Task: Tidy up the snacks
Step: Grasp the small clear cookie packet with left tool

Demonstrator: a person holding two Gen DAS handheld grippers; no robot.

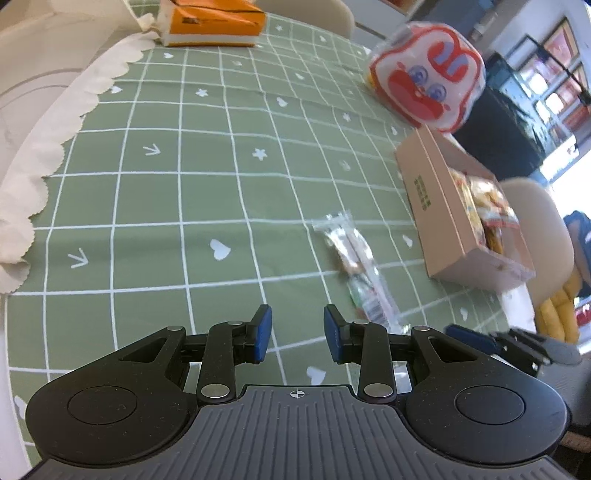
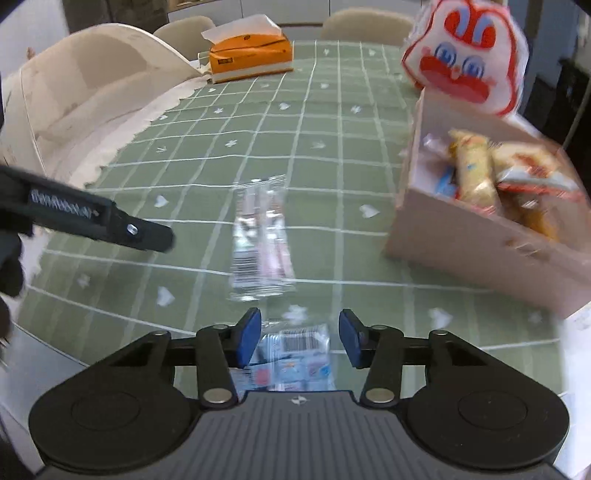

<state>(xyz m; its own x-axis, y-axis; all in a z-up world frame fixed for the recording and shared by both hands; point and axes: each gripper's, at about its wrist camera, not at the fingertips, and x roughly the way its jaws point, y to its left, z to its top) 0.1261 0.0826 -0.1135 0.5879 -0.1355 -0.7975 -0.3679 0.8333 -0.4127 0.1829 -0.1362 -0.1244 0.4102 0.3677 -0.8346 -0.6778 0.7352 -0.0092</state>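
Note:
A clear-wrapped snack bar (image 1: 360,271) lies on the green checked tablecloth (image 1: 184,192), right of my open, empty left gripper (image 1: 297,334). It also shows in the right wrist view (image 2: 260,240), ahead of my open right gripper (image 2: 299,341). A small blue-and-white snack packet (image 2: 295,356) lies on the cloth under and between the right fingers, not gripped. A cardboard box (image 1: 436,206) at the right holds several wrapped snacks (image 2: 480,173); it also shows in the right wrist view (image 2: 461,240). A red-and-white cartoon-face bag (image 1: 428,88) stands behind it.
An orange tissue box (image 1: 212,26) sits at the far end of the table, also in the right wrist view (image 2: 251,55). Cream chairs (image 2: 85,85) stand along the left side. The other gripper (image 2: 92,218) shows at the left of the right wrist view.

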